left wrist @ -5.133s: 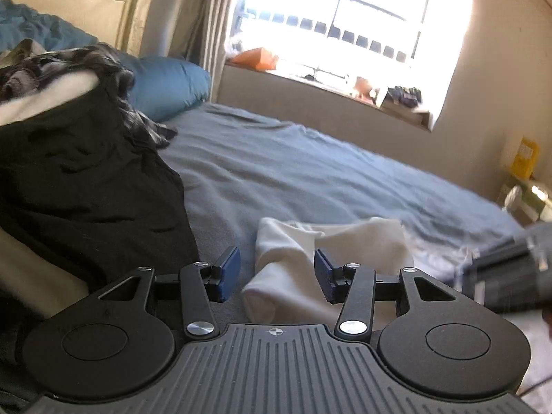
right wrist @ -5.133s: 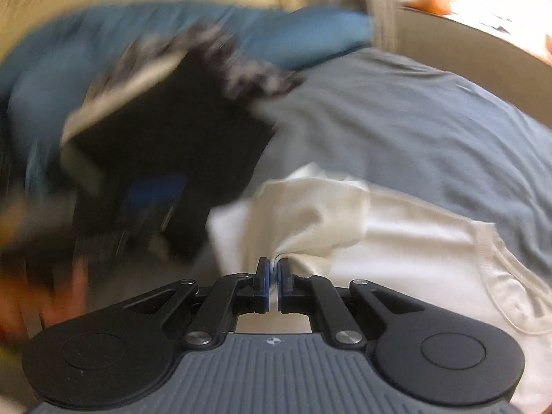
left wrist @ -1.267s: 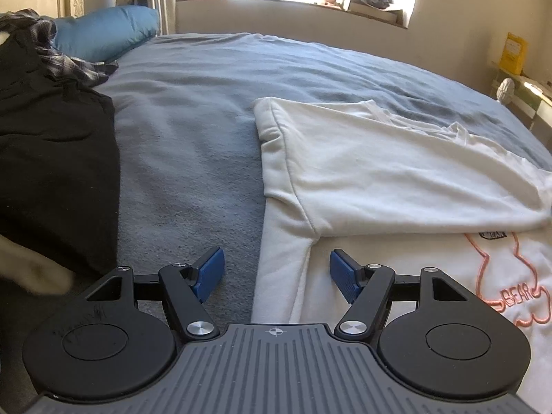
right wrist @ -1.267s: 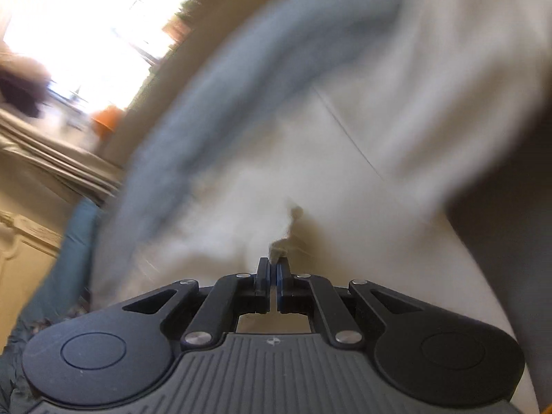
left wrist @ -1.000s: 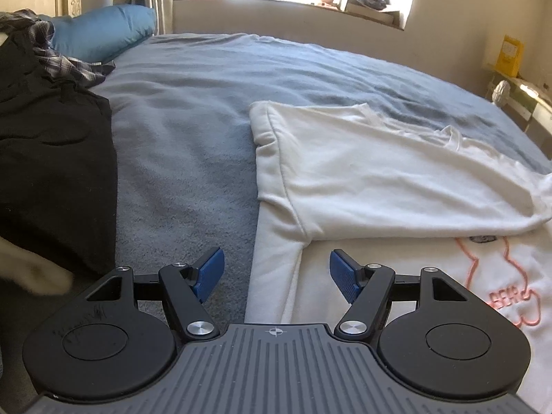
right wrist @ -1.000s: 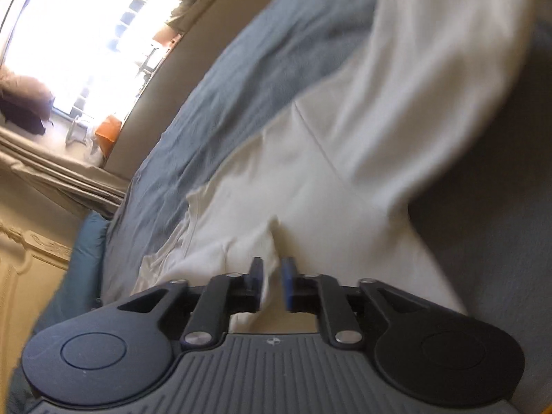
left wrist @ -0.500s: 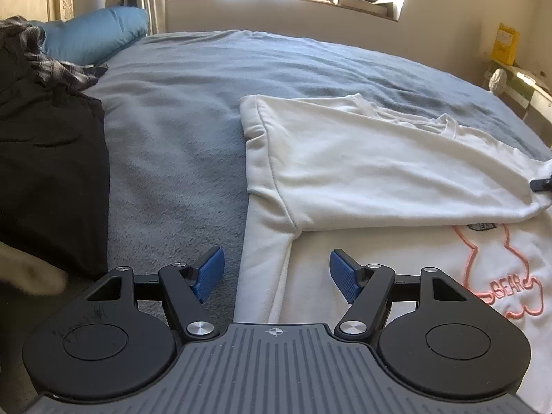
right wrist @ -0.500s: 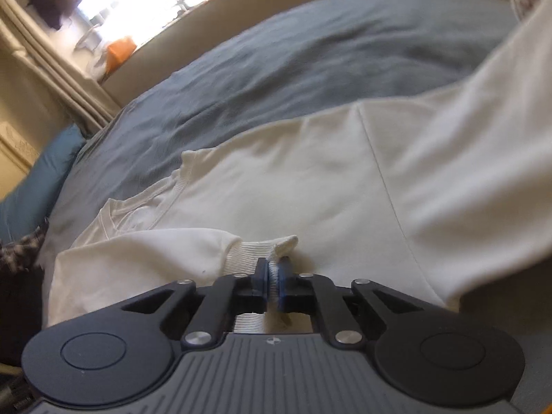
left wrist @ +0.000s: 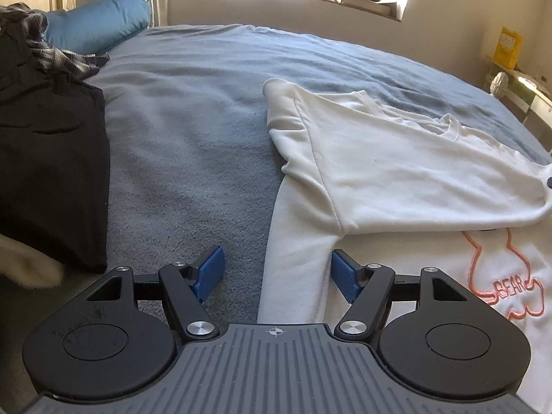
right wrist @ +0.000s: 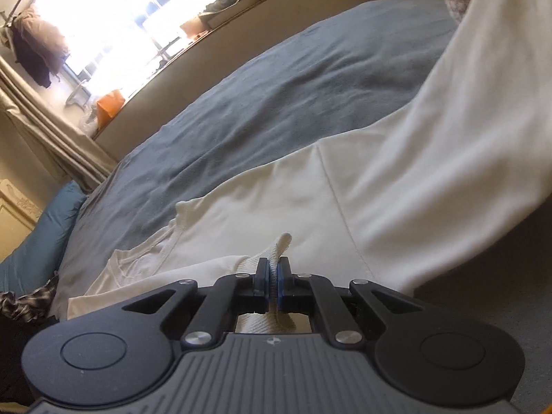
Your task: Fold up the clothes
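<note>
My left gripper [left wrist: 276, 270] hovers with its jaws spread wide over the near edge of the white sweatshirt [left wrist: 407, 169], which lies flat on the grey-blue bedspread [left wrist: 193, 110]; the garment's side edge passes between my blue pads [left wrist: 208, 272] without touching them. One sleeve is folded across the chest, just above an orange bear outline [left wrist: 507, 283]. My right gripper [right wrist: 272, 281] is clamped on the ribbed cuff [right wrist: 281, 245] of that sleeve, held just above the sweatshirt's body. A black garment [left wrist: 48, 158] lies well to the left, a blue pillow [left wrist: 100, 27] beyond it.
</note>
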